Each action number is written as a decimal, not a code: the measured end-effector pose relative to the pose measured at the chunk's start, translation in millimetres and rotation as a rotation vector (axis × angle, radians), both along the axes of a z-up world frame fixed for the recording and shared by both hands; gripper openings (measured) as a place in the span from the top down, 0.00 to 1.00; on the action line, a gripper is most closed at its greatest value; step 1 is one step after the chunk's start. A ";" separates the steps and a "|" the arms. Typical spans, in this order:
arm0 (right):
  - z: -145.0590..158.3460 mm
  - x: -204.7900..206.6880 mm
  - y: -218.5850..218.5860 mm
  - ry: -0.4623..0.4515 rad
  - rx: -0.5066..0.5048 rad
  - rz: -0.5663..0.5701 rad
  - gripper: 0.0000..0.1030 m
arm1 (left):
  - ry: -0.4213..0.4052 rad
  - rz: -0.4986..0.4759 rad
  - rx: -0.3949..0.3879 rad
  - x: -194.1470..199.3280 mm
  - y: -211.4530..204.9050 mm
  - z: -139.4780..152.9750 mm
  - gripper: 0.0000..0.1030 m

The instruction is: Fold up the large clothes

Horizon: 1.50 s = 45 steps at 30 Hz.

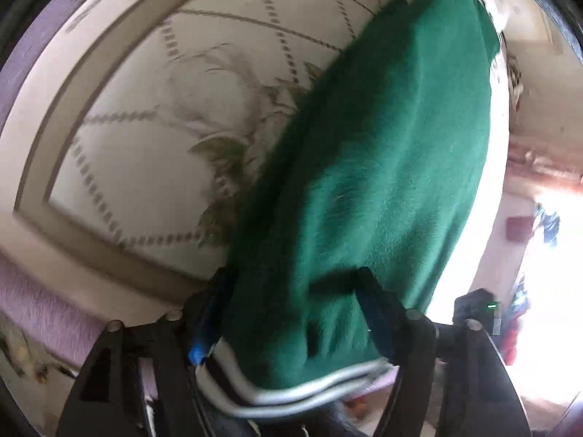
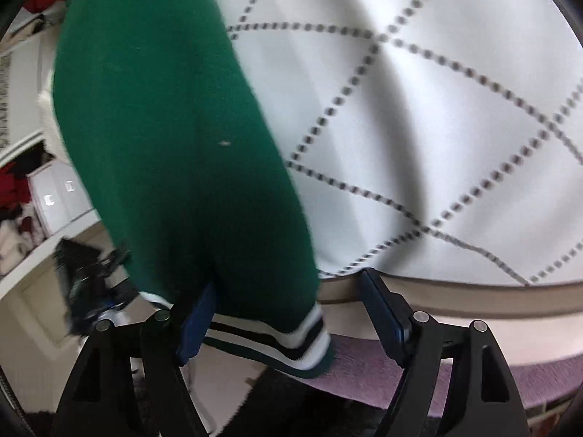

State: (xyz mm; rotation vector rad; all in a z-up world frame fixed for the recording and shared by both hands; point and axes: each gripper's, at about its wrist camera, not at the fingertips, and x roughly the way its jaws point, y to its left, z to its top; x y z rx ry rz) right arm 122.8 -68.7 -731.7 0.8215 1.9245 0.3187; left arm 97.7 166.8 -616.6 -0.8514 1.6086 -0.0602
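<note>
A large green garment [image 1: 382, 153] with a white-and-black striped ribbed hem [image 1: 302, 393] hangs over the bed. In the left wrist view it stretches from between my fingers up to the top right. My left gripper [image 1: 291, 284] has its jaws wide apart, with the hem bunched between and over the fingers. In the right wrist view the green garment [image 2: 175, 138] hangs down the left side, its striped hem [image 2: 284, 342] at the bottom. My right gripper [image 2: 288, 284] is open; the cloth lies against its left finger [image 2: 196, 324], and the right finger [image 2: 382, 313] is bare.
A white bedspread with dotted diamond lines [image 2: 419, 127] and a flower print [image 1: 226, 116] covers the bed, with a beige border [image 1: 40, 138] and a purple mattress side [image 2: 382, 375]. White drawers [image 2: 58, 196] and piled clothes [image 2: 14, 189] stand at the left. A bright window area [image 1: 546, 291] is at the right.
</note>
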 end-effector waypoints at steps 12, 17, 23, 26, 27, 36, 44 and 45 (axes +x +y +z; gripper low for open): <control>6.7 -9.4 14.5 0.019 0.155 -0.178 0.71 | -0.110 0.053 0.036 -4.5 -16.9 38.5 0.80; 52.4 -21.1 21.2 0.066 0.228 -0.191 0.75 | -0.104 0.048 0.005 -29.3 -12.2 96.4 0.86; 156.2 -61.7 20.3 0.255 0.322 -0.163 0.76 | -0.014 0.068 -0.016 -60.5 -3.3 191.2 0.86; 196.8 -64.1 18.3 0.296 0.397 -0.222 0.76 | -0.094 0.113 -0.018 -26.1 4.2 222.9 0.86; 205.5 -53.1 17.0 0.292 0.423 -0.257 0.76 | -0.121 0.119 -0.021 -12.9 4.8 221.9 0.86; 172.3 89.8 -9.4 0.125 0.480 -0.529 0.77 | -0.181 0.194 0.064 140.0 10.3 131.4 0.86; 59.0 135.2 -47.9 0.229 0.424 -0.658 0.65 | 0.046 0.172 0.124 209.2 5.2 85.7 0.81; 60.4 136.5 -50.2 0.224 0.427 -0.658 0.61 | 0.017 0.171 0.114 214.9 3.6 91.9 0.72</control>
